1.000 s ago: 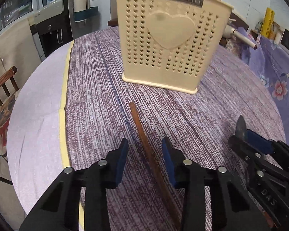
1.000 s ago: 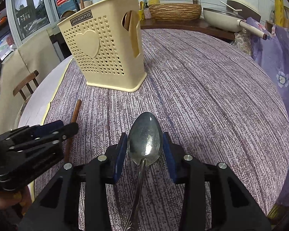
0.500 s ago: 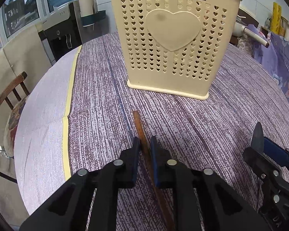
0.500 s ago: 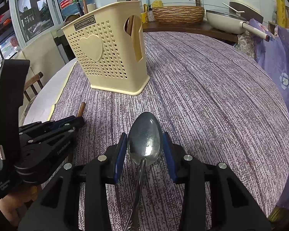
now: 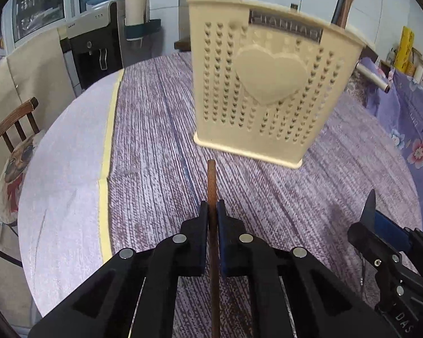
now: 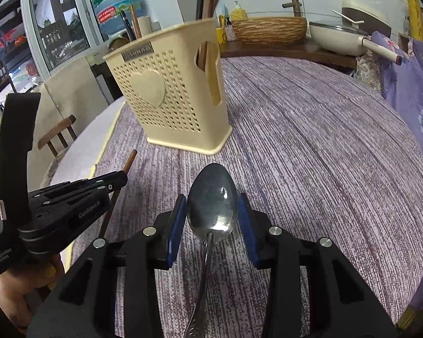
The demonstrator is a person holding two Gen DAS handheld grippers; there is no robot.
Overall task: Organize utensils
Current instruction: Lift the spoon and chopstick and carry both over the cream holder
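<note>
Both claws loaded in front of the cream holder.

The left claw (image 5: pixel 212 211) is clenched on a brown wooden chopstick (image 5: pixel 211 180), its blue pads pressed tight against the stick's sides; the stick's far end juts out past the fingertips toward the utensil holder (image 5: pixel 270 90), and the rest runs back between the black arms. The right claw (image 6: pixel 213 205) grips a metal spoon (image 6: pixel 213 201) by the bowl, hollow side up between the blue pads, the handle trailing back toward the camera. The holder, cream plastic punched with little hearts and one big raised heart, stands upright on the counter (image 6: pixel 324 146) under a purple streaked cloth, just beyond both claws, with several sticks already poking up from it. A wooden chair (image 5: pixel 14 124) sits off the counter's left edge.
</note>
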